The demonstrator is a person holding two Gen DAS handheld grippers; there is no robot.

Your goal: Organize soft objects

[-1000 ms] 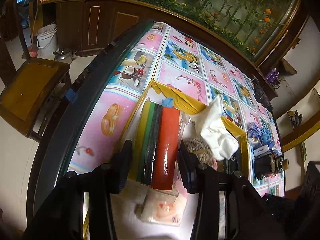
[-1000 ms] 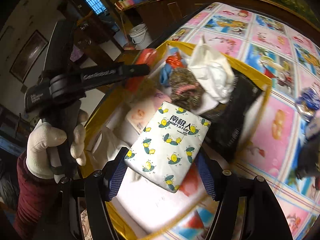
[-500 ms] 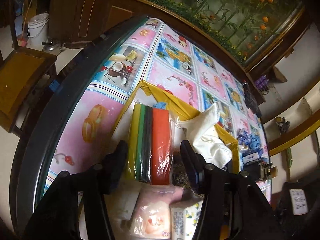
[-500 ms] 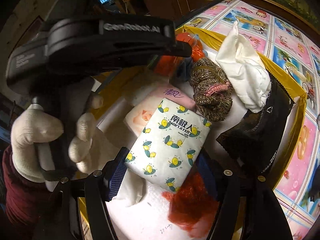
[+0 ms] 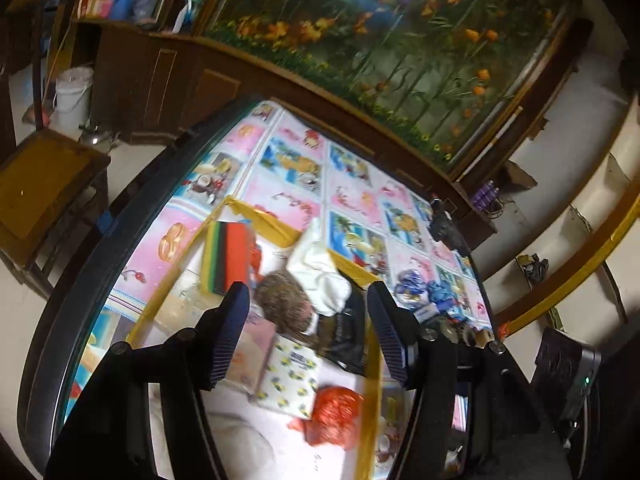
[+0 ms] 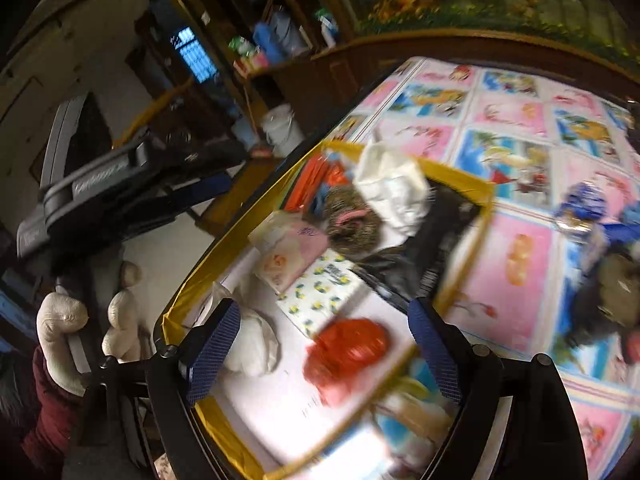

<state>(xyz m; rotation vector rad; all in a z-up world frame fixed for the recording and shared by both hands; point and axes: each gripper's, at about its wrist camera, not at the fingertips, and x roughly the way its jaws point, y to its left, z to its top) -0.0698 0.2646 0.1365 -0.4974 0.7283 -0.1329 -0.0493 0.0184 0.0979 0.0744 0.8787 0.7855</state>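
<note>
A yellow-rimmed box (image 5: pixel 256 210) (image 6: pixel 456 176) on the table holds soft things: a striped sponge pack (image 5: pixel 226 258), a brown furry toy (image 5: pixel 286 304) (image 6: pixel 352 228), a white cloth (image 5: pixel 324 272) (image 6: pixel 394 190), a bee-print tissue pack (image 5: pixel 290 380) (image 6: pixel 324 298), a pink pack (image 6: pixel 290 256), a red mesh ball (image 5: pixel 334 412) (image 6: pixel 348 350) and a black bag (image 6: pixel 436 248). My left gripper (image 5: pixel 308 328) is open and empty above the box. My right gripper (image 6: pixel 324 354) is open and empty above the box's near end.
The table has a picture-tile cloth (image 5: pixel 348 188) and a dark rim (image 5: pixel 120 248). Blue wrappers and dark items (image 6: pixel 600 232) lie right of the box. A wooden chair (image 5: pixel 44 184) and a white bucket (image 5: pixel 74 96) stand at left. A wooden cabinet lines the back.
My right gripper has let go of the bee-print tissue pack, which now lies in the box, and pulled back. My left gripper has lifted away from the sponge pack. Both views are blurred by motion.
</note>
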